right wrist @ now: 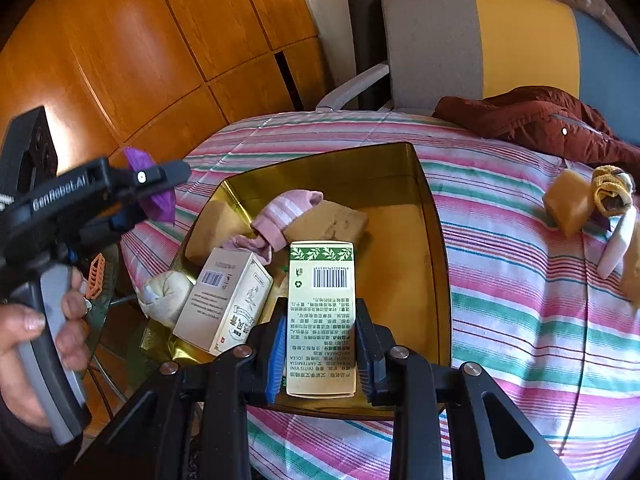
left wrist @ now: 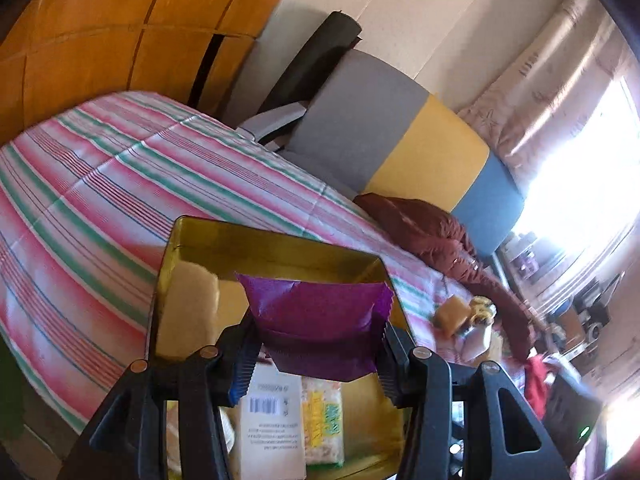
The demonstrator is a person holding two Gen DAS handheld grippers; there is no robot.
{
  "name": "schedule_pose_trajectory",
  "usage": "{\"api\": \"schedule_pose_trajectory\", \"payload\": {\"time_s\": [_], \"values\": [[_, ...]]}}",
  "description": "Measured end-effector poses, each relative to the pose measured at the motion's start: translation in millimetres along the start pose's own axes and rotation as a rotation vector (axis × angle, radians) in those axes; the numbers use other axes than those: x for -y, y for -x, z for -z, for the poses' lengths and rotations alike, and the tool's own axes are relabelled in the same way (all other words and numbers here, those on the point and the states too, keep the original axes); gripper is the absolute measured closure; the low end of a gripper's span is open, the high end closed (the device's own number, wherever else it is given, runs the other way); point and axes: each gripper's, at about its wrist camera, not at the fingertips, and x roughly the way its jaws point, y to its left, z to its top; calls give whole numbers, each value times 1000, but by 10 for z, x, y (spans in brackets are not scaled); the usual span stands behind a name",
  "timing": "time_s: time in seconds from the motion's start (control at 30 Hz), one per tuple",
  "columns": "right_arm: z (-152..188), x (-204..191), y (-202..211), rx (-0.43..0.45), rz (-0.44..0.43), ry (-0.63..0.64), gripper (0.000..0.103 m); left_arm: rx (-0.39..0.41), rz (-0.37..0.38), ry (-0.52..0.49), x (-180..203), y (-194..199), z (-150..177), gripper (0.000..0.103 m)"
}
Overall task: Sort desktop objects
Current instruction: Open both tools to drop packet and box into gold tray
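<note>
My left gripper [left wrist: 316,344] is shut on a purple foil packet [left wrist: 320,320] and holds it over the open gold tin [left wrist: 276,236]. In the right wrist view the left gripper [right wrist: 160,184] hangs left of the tin [right wrist: 436,264] with the purple packet [right wrist: 158,200] in it. My right gripper [right wrist: 322,344] is shut on a tall cream box with a green leaf band and barcode [right wrist: 322,312], above the tin's near side. In the tin lie a white box [right wrist: 224,300], a pink sock [right wrist: 280,216], a beige sponge [right wrist: 328,220] and a cream pouch [right wrist: 166,292].
The tin sits on a striped cloth [right wrist: 520,280]. At the right lie an amber block [right wrist: 568,204], a yellow knitted item [right wrist: 610,188] and a white piece [right wrist: 618,248]. A dark red jacket [right wrist: 540,116] lies by a grey, yellow and blue chair [right wrist: 480,40]. Wooden panels [right wrist: 120,60] stand behind.
</note>
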Motion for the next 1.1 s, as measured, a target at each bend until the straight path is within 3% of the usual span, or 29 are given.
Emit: {"api": "schedule_pose_trajectory", "payload": {"time_s": [0.3, 0.7, 1.1], "values": [[16, 2, -117, -19, 10, 9, 72, -67, 9, 38, -86, -325, -402, 52], [-27, -14, -303, -48, -5, 11, 72, -133, -101, 28, -190, -743, -385, 49], [-30, -68, -384, -61, -4, 7, 72, -128, -126, 22, -222, -800, -372, 40]]}}
